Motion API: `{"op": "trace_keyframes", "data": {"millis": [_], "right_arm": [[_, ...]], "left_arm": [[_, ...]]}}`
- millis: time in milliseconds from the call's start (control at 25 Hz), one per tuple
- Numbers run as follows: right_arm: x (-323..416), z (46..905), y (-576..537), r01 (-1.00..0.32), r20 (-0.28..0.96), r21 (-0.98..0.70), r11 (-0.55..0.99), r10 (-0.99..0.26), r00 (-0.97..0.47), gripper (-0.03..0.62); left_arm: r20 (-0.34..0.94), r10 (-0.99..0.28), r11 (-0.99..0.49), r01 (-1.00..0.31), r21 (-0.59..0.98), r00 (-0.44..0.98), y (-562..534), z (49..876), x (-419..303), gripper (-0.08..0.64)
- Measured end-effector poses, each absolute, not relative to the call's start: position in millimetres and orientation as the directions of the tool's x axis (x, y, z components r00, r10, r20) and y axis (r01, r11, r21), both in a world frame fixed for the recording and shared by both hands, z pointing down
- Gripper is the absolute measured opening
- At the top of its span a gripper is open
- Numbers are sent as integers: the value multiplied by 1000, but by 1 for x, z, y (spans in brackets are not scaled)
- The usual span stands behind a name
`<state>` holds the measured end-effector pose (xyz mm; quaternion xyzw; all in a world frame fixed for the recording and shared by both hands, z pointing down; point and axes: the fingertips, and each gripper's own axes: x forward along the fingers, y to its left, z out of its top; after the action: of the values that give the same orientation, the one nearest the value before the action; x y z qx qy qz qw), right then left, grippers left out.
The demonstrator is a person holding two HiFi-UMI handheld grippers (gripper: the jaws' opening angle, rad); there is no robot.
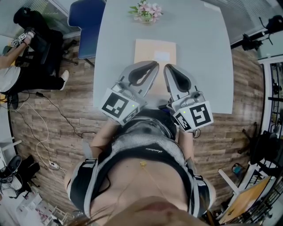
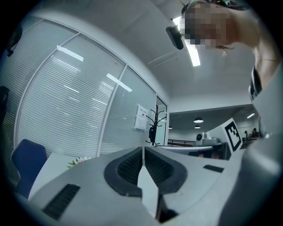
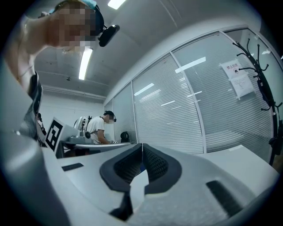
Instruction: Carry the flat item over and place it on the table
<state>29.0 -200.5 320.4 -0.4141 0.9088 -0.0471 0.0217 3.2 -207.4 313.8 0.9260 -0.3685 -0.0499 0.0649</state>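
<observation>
A flat tan envelope lies on the pale grey table, past the table's middle. My left gripper and right gripper hover side by side over the near half of the table, their tips at the envelope's near edge. Whether they touch it cannot be told. In the left gripper view the left gripper has its jaws pressed together with nothing between them. The right gripper is likewise shut and empty. The envelope is hidden in both gripper views, which look level across the room.
A small flower bunch stands at the table's far edge, with a blue chair at the far left corner. A person sits at the left, and cables trail over the wooden floor. A glass wall with blinds and a coat rack stand behind.
</observation>
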Motion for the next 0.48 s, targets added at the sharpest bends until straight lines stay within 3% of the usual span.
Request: {"op": "trace_keyframes", "data": {"millis": [480], "right_arm": [[28, 323, -202, -752, 12, -100, 651, -755, -655, 8]], "left_arm": [[-44, -688, -721, -676, 151, 724, -208, 315, 3, 18]]}}
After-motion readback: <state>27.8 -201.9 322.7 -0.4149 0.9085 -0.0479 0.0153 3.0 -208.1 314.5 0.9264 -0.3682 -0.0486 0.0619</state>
